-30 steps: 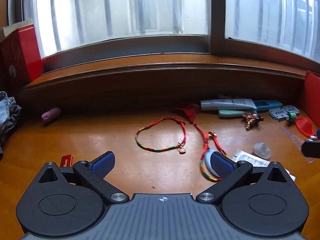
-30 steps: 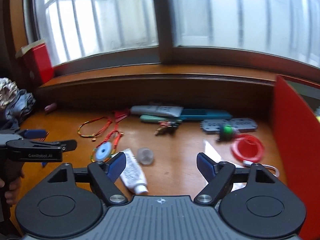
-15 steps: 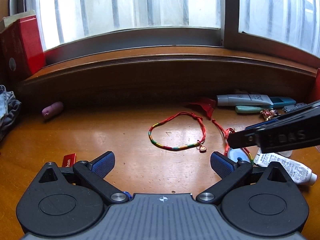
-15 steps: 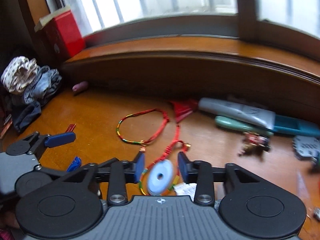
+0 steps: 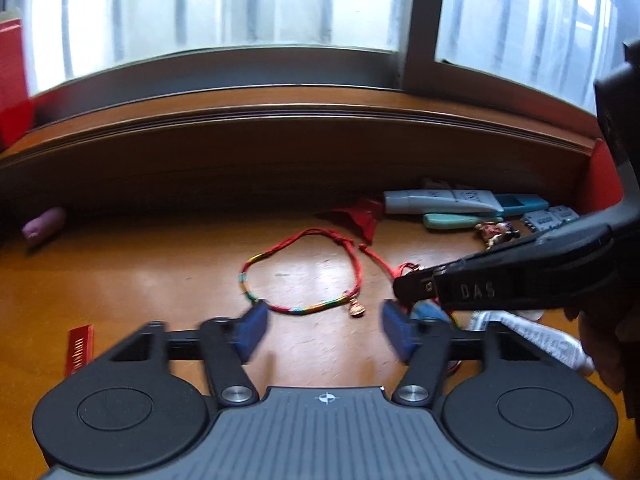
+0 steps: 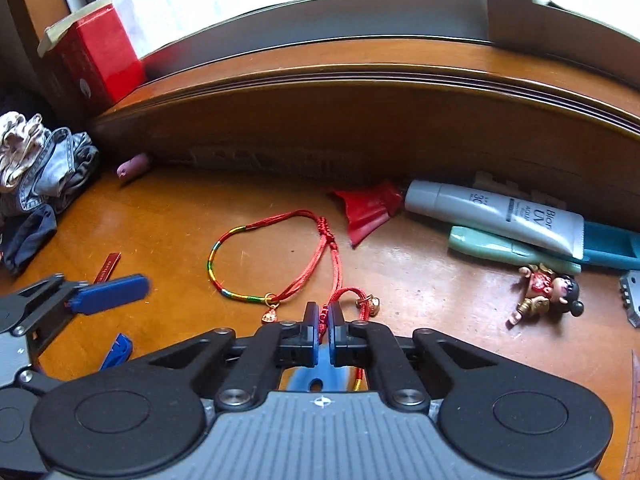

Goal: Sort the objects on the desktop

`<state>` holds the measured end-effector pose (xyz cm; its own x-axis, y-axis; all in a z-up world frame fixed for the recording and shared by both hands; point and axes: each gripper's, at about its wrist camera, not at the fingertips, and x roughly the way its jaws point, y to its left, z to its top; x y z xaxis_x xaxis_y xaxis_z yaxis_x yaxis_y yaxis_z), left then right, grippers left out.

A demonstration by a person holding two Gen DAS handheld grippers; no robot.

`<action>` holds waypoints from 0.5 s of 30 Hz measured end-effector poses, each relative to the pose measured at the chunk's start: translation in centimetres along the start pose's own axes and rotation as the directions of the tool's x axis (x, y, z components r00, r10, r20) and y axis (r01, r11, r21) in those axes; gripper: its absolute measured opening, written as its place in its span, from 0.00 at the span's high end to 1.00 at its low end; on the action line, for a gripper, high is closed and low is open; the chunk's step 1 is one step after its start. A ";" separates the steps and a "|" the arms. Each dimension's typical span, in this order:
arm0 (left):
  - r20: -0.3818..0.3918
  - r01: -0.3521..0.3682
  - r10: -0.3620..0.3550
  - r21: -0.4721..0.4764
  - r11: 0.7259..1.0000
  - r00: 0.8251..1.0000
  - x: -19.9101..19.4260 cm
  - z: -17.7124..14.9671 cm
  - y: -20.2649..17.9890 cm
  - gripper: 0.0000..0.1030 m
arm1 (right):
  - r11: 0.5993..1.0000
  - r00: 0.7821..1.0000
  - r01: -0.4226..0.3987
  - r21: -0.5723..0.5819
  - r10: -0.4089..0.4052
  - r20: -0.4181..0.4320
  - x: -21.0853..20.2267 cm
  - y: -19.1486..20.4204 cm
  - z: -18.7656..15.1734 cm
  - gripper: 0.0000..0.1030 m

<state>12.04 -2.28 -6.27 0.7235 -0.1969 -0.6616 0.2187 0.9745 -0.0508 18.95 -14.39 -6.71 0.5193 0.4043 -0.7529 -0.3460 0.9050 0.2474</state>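
A red and rainbow cord bracelet with a small gold charm lies in a loop on the wooden desk. A second red cord with a gold bell and a blue disc lies beside it. My right gripper is shut on this red cord, with the disc just under its jaws. In the left wrist view the right gripper reaches in from the right. My left gripper is open and empty, low over the desk just in front of the bracelet loop.
A white sunscreen tube, a green pen, a teal case, a red tassel and a small doll lie at the back right. A white tube, a red strip, a pink eraser, clothes and a red box are around.
My right gripper has moved down and forward and closed from part open to shut on the red cord by the blue disc. My left gripper has narrowed its opening and shifted right toward the bracelet.
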 end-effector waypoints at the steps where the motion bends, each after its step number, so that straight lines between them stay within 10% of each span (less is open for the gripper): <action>1: -0.005 0.015 -0.015 0.006 1.000 1.000 0.4 0.3 -0.2 0.54 | 1.000 1.000 0.000 0.009 0.000 0.003 -0.1 -0.2 -0.1 0.95; 9: -0.016 0.055 -0.053 0.100 0.993 0.998 3.2 0.9 -1.7 0.53 | 0.995 1.000 -0.002 0.104 -0.001 0.023 -0.8 -2.6 -0.5 0.97; 15: -0.010 0.049 -0.049 0.027 0.998 0.999 4.2 1.1 -0.9 0.89 | 0.984 0.999 -0.029 0.175 0.023 0.034 -0.5 -3.6 -0.4 0.92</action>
<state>15.58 -4.12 -8.22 0.7055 -0.2435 -0.6655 0.2721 0.9602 -0.0630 19.65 -17.90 -7.46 0.5372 0.4296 -0.7259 -0.2188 0.9021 0.3719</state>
